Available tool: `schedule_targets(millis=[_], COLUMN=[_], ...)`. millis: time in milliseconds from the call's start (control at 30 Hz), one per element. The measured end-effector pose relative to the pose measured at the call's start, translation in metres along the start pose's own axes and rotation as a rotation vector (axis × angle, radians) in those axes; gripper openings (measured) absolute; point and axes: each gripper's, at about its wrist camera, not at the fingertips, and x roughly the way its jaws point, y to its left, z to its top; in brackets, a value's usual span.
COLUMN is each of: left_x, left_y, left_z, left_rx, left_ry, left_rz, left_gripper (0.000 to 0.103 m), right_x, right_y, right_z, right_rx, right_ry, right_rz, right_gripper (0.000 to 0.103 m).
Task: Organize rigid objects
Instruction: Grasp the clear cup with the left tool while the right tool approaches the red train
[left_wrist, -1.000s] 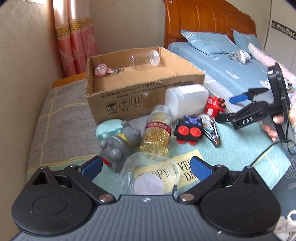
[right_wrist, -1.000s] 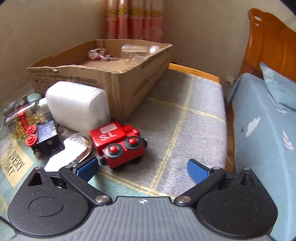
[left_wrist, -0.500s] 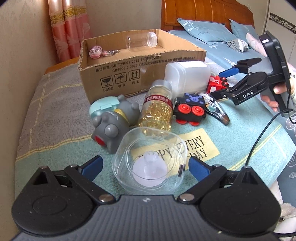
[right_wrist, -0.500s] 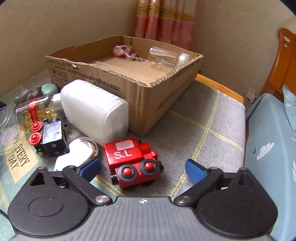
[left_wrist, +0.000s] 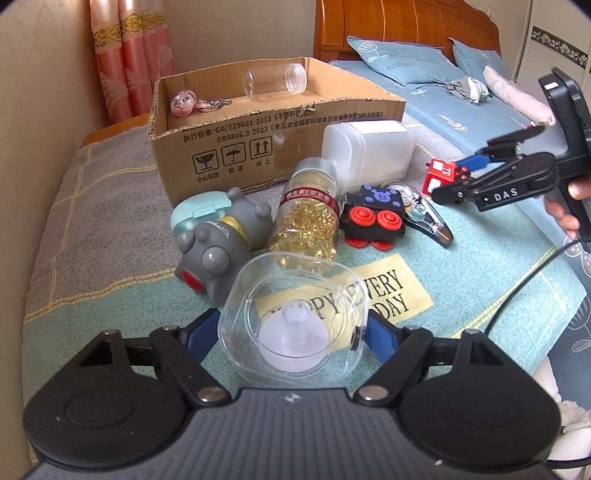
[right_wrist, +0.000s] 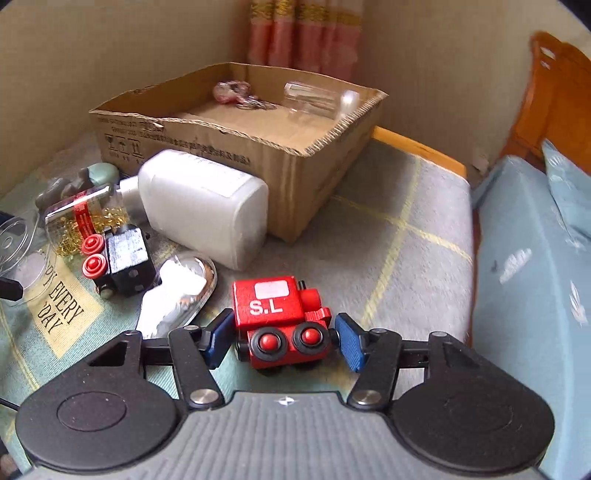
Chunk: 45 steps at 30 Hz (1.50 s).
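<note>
A red toy train (right_wrist: 282, 319) marked "S.L" sits low on the blanket between the blue pads of the right gripper (right_wrist: 282, 338). The jaws are closing on it: the left pad touches the toy's side, and the right pad is at or just beside its wheels, so a firm grasp cannot be confirmed. In the left wrist view a hand (left_wrist: 570, 206) holds this gripper at the right edge.

The left gripper (left_wrist: 291, 332) is also closing, with a clear plastic container (left_wrist: 291, 328) between its pads. Both pads sit against the container's walls, and a white nipple-shaped piece lies inside it. Beneath it is a yellow patch (left_wrist: 373, 295) on the blanket printed with "EVERY DAY".

Beyond the container, loose things lie in a cluster on the blanket (left_wrist: 96, 221): a grey toy animal (left_wrist: 218, 251) lying against a pale green case (left_wrist: 201, 210), a bottle of golden capsules (left_wrist: 306, 218) on its side with a red label, a black toy car (left_wrist: 371, 212) with red wheels, a correction tape dispenser (left_wrist: 424, 218), and a white plastic jar (left_wrist: 369, 151) on its side, touching the box.

Behind them stands an open cardboard box (left_wrist: 258, 147) with printed handling symbols. Inside lie a clear tube with a screw cap (left_wrist: 275, 79) and a pink keychain (left_wrist: 192, 103). Pink curtains (left_wrist: 129, 55) hang in the corner, and a wooden bed (left_wrist: 399, 33) with blue bedding stands to the right.
</note>
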Motion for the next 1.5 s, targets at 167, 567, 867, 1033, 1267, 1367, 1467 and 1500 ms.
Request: schedule_targets(millis=[167, 567, 867, 1033, 1267, 1367, 1467, 1500], left_x=[0.0, -0.001, 0.0, -0.001, -0.001, -0.001, -0.002, -0.002], left_y=[0.0, -0.001, -0.001, -0.001, -0.001, -0.003, -0.004, -0.004], left_z=[-0.001, -0.003, -0.001, -0.001, -0.001, 0.001, 0.002, 0.002], left_rx=[0.004, 0.003, 0.003, 0.004, 0.004, 0.014, 0.022, 0.023], left_ry=[-0.005, -0.016, -0.007, -0.006, -0.004, 0.003, 0.005, 0.007], left_rz=[-0.012, -0.01, -0.009, -0.008, -0.008, -0.003, 0.005, 0.008], left_gripper=[0.078, 0.078, 0.078, 0.078, 0.078, 0.078, 0.078, 0.078], right_x=[-0.02, -0.016, 0.005, 0.012, -0.002, -0.005, 0.001, 0.004], right_y=[0.008, 0.002, 0.003, 0.005, 0.015, 0.015, 0.011, 0.01], right_z=[-0.024, -0.021, 0.001, 0.011, 0.006, 0.007, 0.013, 0.015], right_rx=[0.12, 0.056, -0.079, -0.119, -0.106, -0.084, -0.061, -0.054], right_ry=[0.015, -0.05, -0.068, -0.051, 0.028, 0.004, -0.006, -0.004], right_rz=[-0.036, -0.007, 0.014, 0.049, 0.133, 0.109, 0.086, 0.079], right_gripper=[0.062, 0.063, 0.072, 0.072, 0.072, 0.072, 0.072, 0.072])
